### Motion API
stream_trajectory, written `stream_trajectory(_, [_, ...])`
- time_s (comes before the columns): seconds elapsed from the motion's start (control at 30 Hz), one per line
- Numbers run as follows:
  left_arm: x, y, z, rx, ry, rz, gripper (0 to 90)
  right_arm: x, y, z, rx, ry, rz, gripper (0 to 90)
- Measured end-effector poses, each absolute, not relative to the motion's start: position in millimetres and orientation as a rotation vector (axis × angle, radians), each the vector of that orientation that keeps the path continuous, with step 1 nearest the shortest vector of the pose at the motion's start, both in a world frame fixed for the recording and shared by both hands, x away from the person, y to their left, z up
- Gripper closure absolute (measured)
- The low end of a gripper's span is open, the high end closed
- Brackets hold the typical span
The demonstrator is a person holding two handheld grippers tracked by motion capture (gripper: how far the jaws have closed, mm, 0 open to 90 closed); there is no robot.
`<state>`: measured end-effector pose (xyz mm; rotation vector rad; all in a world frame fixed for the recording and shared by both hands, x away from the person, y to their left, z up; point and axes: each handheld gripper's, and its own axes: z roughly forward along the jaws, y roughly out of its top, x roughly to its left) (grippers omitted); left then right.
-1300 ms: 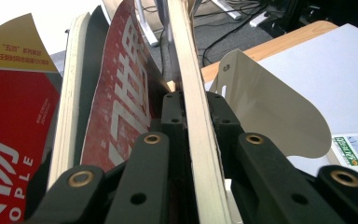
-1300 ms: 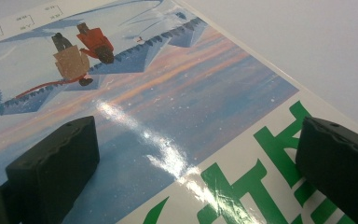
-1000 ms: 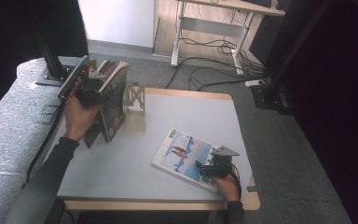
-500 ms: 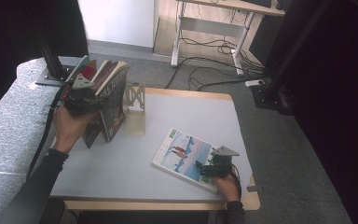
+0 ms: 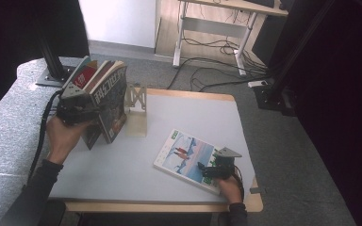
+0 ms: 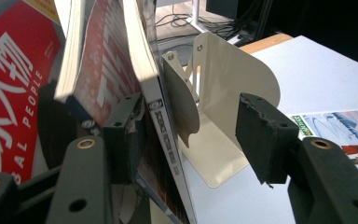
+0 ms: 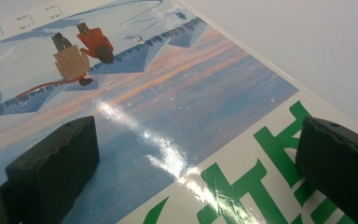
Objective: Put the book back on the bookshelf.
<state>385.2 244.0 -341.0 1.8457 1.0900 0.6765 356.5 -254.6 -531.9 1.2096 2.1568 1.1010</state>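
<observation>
Beside the cream bookend (image 5: 136, 110) leaning books (image 5: 104, 99) stand, the left gripper (image 5: 78, 107) just opening off them, the right gripper (image 5: 217, 170) spread over the magazine (image 5: 185, 155).

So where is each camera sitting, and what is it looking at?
High view: above the person's side of the table, looking forward and down; both forearms and hands show, the left gripper at the books, the right gripper on the magazine.
Left gripper view: on the left gripper, looking along its jaws, which have just been opening, at the books and the cream bookend.
Right gripper view: on the right gripper, looking down at the magazine between its open jaws.
Shared: the magazine lies in all three views.
</observation>
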Motion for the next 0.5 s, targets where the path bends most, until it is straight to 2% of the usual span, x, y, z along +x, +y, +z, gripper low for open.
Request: stream_trajectory(0.5, [373, 250, -363, 1.857, 1.064, 0.572, 28.6, 357, -255, -532, 1.207, 2.157, 1.101, 0.0])
